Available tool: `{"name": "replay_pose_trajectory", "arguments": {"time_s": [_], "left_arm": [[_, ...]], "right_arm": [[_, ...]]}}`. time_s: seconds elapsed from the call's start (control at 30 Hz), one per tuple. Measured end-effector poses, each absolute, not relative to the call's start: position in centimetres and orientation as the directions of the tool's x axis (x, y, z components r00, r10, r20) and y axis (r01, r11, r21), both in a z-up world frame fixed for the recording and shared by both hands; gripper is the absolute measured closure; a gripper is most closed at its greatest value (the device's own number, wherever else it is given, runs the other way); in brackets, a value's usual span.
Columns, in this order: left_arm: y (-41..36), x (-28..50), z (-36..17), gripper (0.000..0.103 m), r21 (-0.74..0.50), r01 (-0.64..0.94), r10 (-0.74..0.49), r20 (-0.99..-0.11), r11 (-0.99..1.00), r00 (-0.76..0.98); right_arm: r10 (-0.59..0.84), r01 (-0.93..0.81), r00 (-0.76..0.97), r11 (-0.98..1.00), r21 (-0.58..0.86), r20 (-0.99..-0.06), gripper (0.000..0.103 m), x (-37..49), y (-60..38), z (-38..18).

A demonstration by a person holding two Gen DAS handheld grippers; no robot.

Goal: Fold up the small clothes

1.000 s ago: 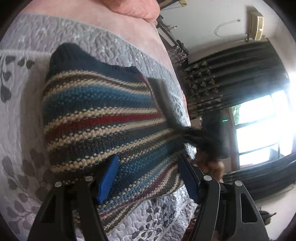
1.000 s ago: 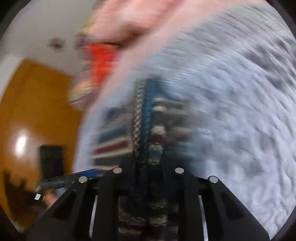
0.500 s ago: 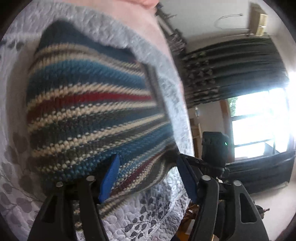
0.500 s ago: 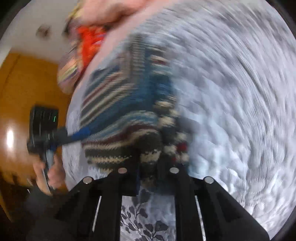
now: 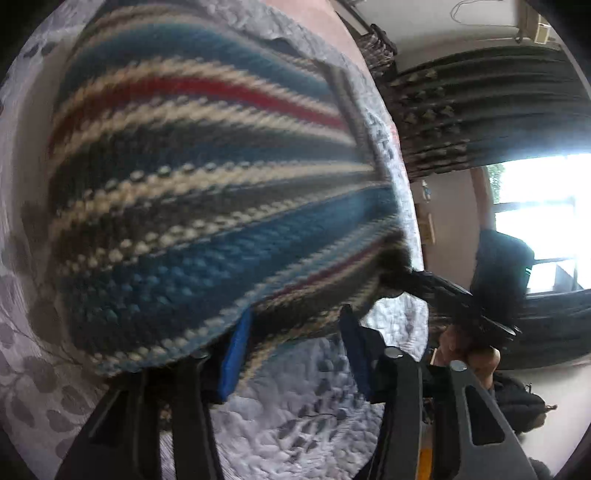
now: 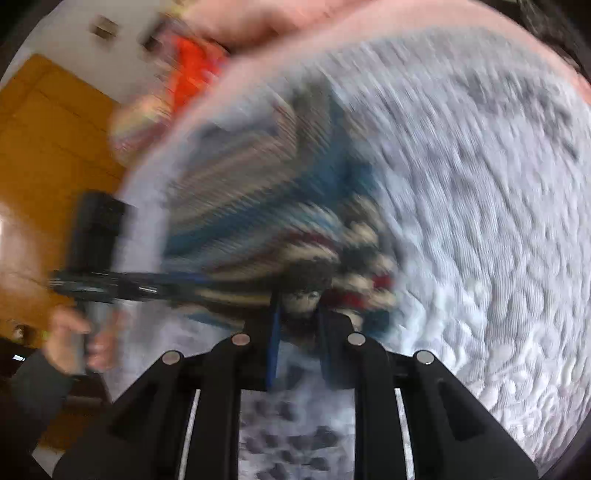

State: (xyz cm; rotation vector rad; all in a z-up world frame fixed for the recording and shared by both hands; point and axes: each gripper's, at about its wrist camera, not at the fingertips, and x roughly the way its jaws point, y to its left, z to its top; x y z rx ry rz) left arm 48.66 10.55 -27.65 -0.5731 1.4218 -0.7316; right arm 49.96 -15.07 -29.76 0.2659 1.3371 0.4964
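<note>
Striped knit sweater (image 5: 207, 206) lies on quilted grey bedspread (image 5: 295, 417), chunky weave, bands of blue, cream, red, dark grey; folded into rounded bundle. Near edge lifted slightly off quilt. Left gripper (image 5: 295, 343): blue-padded jaws apart, straddling sweater's near hem, not pinching. Right gripper (image 6: 299, 317): jaws closed on dark bunched corner of sweater. Bedspread puckered, leaf print near front. Pink sheet (image 6: 369, 22) beyond. Right view motion-blurred.
</note>
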Motion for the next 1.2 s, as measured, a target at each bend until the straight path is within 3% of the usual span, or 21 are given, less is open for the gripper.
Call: {"name": "replay_pose_trajectory", "arguments": {"time_s": [0.07, 0.17, 0.27, 0.43, 0.47, 0.5, 0.53, 0.57, 0.67, 0.73, 0.93, 0.97, 1.0, 1.03, 1.1, 1.13, 1.2], "left_arm": [[10.8, 48.4, -27.1, 0.055, -0.758, 0.106, -0.762, -0.647, 0.644, 0.001], [11.8, 47.4, -25.1, 0.045, -0.773, 0.167, -0.785, -0.619, 0.612, 0.01], [13.3, 46.5, -23.8, 0.044, -0.8, 0.195, -0.819, -0.573, 0.568, 0.036], [13.4, 46.8, -23.4, 0.043, -0.848, 0.193, -0.868, -0.494, 0.493, 0.046], [12.5, 47.1, -23.6, 0.041, -0.848, 0.188, -0.867, -0.498, 0.496, 0.041], [12.2, 47.1, -24.1, 0.04, -0.836, 0.184, -0.853, -0.521, 0.517, 0.034], [11.8, 46.9, -25.1, 0.038, -0.806, 0.177, -0.821, -0.571, 0.565, 0.017], [11.3, 46.9, -25.8, 0.037, -0.784, 0.167, -0.795, -0.606, 0.597, -0.002], [10.5, 46.2, -27.4, 0.036, -0.738, 0.195, -0.748, -0.663, 0.645, -0.031], [10.7, 46.0, -26.3, 0.036, -0.753, 0.216, -0.766, -0.642, 0.621, -0.032], [12.0, 46.9, -24.1, 0.035, -0.817, 0.214, -0.842, -0.537, 0.535, 0.055], [11.4, 47.1, -24.6, 0.035, -0.811, 0.214, -0.833, -0.551, 0.545, 0.035], [10.9, 47.2, -25.1, 0.035, -0.8, 0.216, -0.821, -0.57, 0.56, 0.017], [10.4, 47.1, -25.9, 0.035, -0.782, 0.215, -0.799, -0.601, 0.586, -0.011], [9.5, 46.8, -27.4, 0.036, -0.749, 0.227, -0.759, -0.648, 0.622, -0.059], [9.3, 46.5, -26.8, 0.036, -0.748, 0.246, -0.762, -0.645, 0.616, -0.053], [9.7, 46.3, -24.9, 0.035, -0.819, 0.263, -0.844, -0.536, 0.511, -0.029]], "right_arm": [[0.486, -0.191, 0.139, 0.868, 0.458, -0.863, 0.09, 50.1, -15.4, -30.3], [0.562, -0.2, 0.2, 0.825, 0.528, -0.803, 0.081, 49.9, -17.3, -26.7], [0.604, -0.182, 0.28, 0.797, 0.576, -0.746, 0.08, 50.5, -19.3, -23.3], [0.695, -0.216, 0.1, 0.714, 0.667, -0.712, 0.074, 52.5, -16.0, -24.7], [0.68, -0.216, 0.073, 0.725, 0.654, -0.73, 0.074, 52.7, -15.5, -25.7], [0.654, -0.202, 0.044, 0.747, 0.634, -0.756, 0.083, 52.9, -15.7, -27.1], [0.626, -0.191, 0.034, 0.769, 0.61, -0.779, 0.1, 53.3, -16.2, -28.2], [0.603, -0.19, 0.031, 0.786, 0.588, -0.797, 0.103, 53.5, -16.7, -28.7], [0.662, -0.16, 0.063, 0.746, 0.647, -0.747, 0.099, 54.3, -18.7, -27.0], [0.689, -0.158, 0.11, 0.724, 0.672, -0.716, 0.083, 55.2, -18.9, -25.5], [0.734, -0.083, 0.128, 0.679, 0.73, -0.668, 0.083, 61.2, -16.5, -27.1], [0.686, -0.058, 0.115, 0.726, 0.685, -0.718, 0.086, 61.7, -16.4, -28.6], [0.657, -0.045, 0.099, 0.753, 0.656, -0.747, 0.101, 62.3, -16.1, -30.3], [0.629, -0.041, 0.085, 0.777, 0.628, -0.773, 0.103, 62.3, -16.4, -31.3], [0.645, -0.027, 0.106, 0.762, 0.646, -0.757, 0.103, 62.6, -17.1, -30.6], [0.659, -0.033, 0.138, 0.749, 0.661, -0.74, 0.095, 62.4, -17.4, -29.6], [0.697, -0.063, 0.152, 0.715, 0.696, -0.701, 0.091, 61.8, -17.8, -28.0]]}}
